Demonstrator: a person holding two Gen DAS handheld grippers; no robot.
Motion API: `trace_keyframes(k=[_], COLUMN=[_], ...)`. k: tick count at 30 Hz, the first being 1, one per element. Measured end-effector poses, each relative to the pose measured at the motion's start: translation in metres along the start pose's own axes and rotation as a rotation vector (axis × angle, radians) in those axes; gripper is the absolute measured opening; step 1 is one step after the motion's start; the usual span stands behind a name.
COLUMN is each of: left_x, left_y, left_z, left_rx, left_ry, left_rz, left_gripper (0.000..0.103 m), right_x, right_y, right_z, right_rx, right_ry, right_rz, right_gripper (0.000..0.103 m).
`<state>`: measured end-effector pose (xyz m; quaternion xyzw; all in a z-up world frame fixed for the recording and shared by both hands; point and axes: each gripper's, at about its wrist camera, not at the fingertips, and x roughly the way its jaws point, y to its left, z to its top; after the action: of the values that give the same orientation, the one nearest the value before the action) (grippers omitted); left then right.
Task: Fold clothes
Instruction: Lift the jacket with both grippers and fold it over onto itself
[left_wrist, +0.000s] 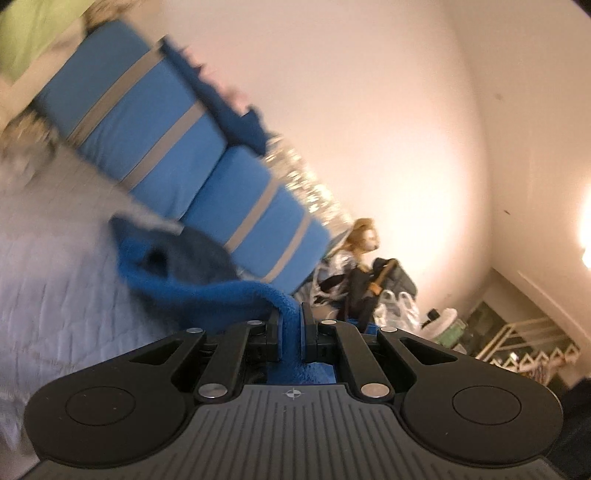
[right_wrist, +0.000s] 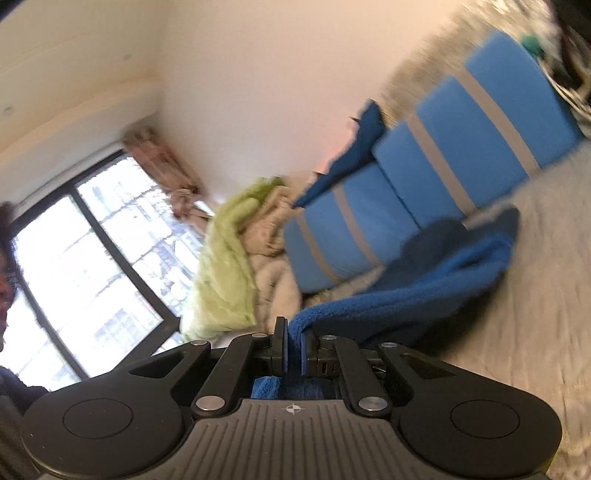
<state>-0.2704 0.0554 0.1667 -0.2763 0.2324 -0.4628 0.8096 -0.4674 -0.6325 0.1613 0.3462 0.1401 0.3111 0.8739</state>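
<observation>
In the left wrist view, the left gripper (left_wrist: 291, 317) is clamping a fold of the fleece (left_wrist: 207, 291), a thick, fuzzy, bright blue garment whose nap is showing as a soft pile right at the pads. From the jaws the cloth is running away to the left as a sagging band, hanging above the bedspread (left_wrist: 55, 288) and opening into a darker, greyish inner side near its far end, which is blurring against the quilted, pale fabric. Behind it two pillows (left_wrist: 177, 147) are lying end to end, smooth and plump, mid-blue with grey stripes across them, and a darker blue cushion (left_wrist: 236, 114) is peeking out over them against the plain wall (left_wrist: 369, 110). A dark bag (left_wrist: 395, 277) is sitting beyond the pillows; what it is holding cannot be told. In the right wrist view, the right gripper (right_wrist: 293, 334) is pinching another edge of the same fleece (right_wrist: 424, 288), pads pressed together on the cloth, which is stretching off to the right in a heavy, rumpled sweep toward the bedspread (right_wrist: 517, 332). The striped pillows (right_wrist: 424, 177) are lying behind it, a glossy green quilt (right_wrist: 225, 266) is heaping beside them, and a dark-framed window (right_wrist: 92, 258) is glaring white at left.
</observation>
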Motion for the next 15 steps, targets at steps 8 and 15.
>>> trace_keyframes(k=[8, 15], left_x=[0.019, 0.05], left_y=[0.003, 0.024], left_z=[0.024, 0.047], left_rx=[-0.032, -0.08], left_ry=[-0.061, -0.1], left_rz=[0.076, 0.121], left_gripper=[0.008, 0.008], right_x=[-0.006, 0.015], right_y=[0.021, -0.014], right_z=[0.026, 0.045], right_rx=[-0.039, 0.09], right_ry=[-0.106, -0.185], right_rz=[-0.027, -0.126], right_gripper=[0.008, 0.008])
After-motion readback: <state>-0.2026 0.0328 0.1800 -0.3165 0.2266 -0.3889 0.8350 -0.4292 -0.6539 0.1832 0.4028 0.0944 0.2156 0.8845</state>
